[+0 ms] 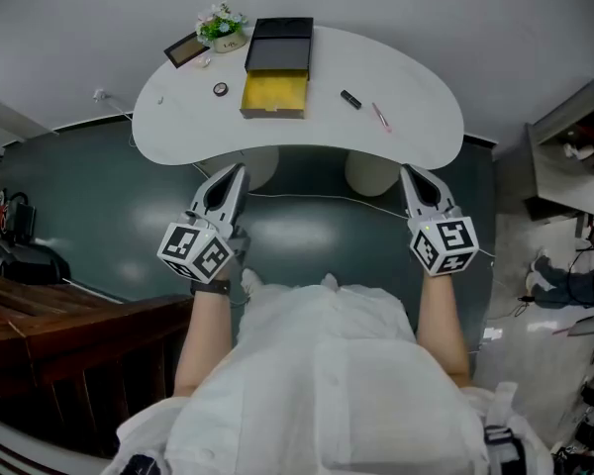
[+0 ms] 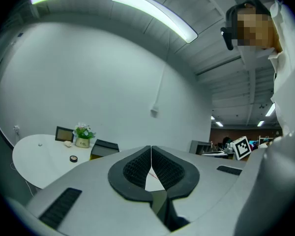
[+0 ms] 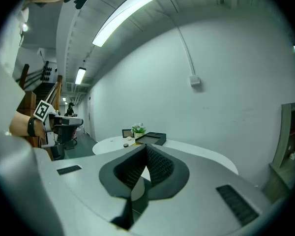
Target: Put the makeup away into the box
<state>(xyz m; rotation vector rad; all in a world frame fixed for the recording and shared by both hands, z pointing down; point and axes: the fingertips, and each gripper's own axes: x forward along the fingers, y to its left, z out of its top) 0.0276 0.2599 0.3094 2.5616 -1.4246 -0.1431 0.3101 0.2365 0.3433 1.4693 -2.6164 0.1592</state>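
Though no makeup is in the box yet, three pieces lie loose on the white table (image 1: 416, 97): black tube (image 1: 350, 99) and pink stick (image 1: 380, 117) right of the open yellow-lined box (image 1: 273, 95), small round pot (image 1: 221, 89) left of it. Stick's long axis runs roughly near-to-far; tube lies diagonal. Both grippers hang short of the table's near edge, with the makeup on their far side. Right gripper (image 1: 409, 174) is nearer tube and stick; left gripper (image 1: 240, 171) nearer the pot. Jaws of both pressed together, nothing held. Judgement: right should reach first.
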